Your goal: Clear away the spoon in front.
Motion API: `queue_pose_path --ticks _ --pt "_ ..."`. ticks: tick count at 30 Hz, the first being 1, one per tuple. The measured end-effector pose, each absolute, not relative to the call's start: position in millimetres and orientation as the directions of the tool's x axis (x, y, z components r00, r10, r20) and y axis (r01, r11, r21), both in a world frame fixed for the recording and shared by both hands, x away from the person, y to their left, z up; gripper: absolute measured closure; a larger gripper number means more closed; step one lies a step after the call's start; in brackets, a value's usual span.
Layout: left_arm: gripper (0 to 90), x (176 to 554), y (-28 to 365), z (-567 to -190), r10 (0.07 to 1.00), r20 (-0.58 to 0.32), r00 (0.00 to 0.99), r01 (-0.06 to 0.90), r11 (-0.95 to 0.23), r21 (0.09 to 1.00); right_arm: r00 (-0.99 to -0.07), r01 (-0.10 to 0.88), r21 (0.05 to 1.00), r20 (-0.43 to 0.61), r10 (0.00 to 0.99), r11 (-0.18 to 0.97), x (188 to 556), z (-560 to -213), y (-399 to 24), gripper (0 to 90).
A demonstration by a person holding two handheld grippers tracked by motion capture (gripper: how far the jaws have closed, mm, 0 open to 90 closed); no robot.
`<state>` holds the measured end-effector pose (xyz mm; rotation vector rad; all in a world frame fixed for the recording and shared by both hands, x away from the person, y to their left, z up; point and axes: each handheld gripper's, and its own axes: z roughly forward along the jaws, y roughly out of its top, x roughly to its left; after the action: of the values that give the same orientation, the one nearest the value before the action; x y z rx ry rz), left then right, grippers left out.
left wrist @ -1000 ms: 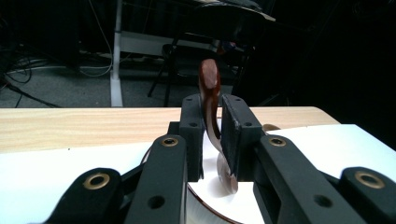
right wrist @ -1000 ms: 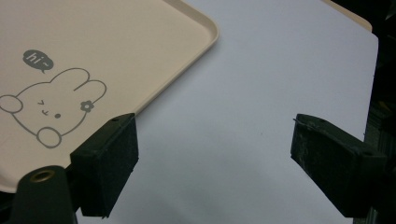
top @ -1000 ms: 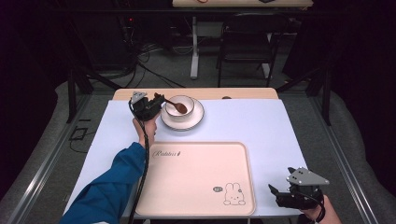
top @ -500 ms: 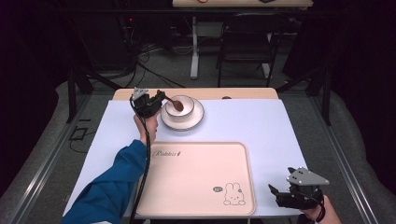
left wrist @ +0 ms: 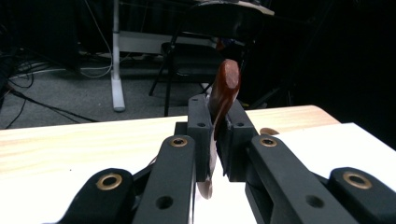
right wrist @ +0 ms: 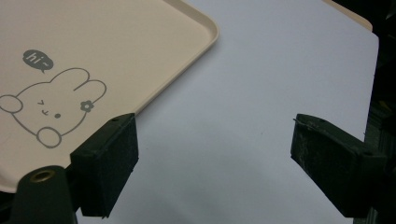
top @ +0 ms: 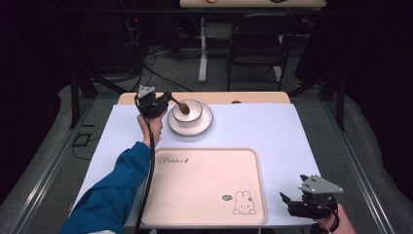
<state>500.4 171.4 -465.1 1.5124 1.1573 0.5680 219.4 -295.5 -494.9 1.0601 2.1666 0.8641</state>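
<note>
Spoon [top: 181, 105] clamped in left gripper [top: 163, 99] fingers, bowl end over cup [top: 189, 111], right gripper [top: 287, 201] fingers apart.

Brown spoon [top: 182, 107], white cup [top: 191, 110], pink tray [top: 204, 195] w/ grey bunny print.

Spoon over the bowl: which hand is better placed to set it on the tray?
Left, probably. The left gripper is shut on the spoon beside the bowl; the right gripper sits open beyond the tray.
</note>
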Motion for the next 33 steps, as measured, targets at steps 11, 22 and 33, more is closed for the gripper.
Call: queue_pose_path --ticks 11,22,33 --pt "84.3 490.4 178.5 -438.1 0.879 -0.174 0.444 0.353 0.006 0.935 -0.521 0.460 0.750 -0.206 0.828 0.476 219.5 -494.9 -295.4 14.3" --pt "84.4 477.3 184.1 -415.0 0.860 -0.128 0.494 0.337 -0.054 0.940 -0.521 0.459 0.750 -0.207 0.828 0.476 219.5 -494.9 -295.4 14.3" --pt "84.4 459.4 191.3 -394.7 0.836 -0.065 0.545 0.320 -0.135 0.938 -0.525 0.456 0.750 -0.207 0.825 0.479 220.1 -494.8 -294.9 14.3"
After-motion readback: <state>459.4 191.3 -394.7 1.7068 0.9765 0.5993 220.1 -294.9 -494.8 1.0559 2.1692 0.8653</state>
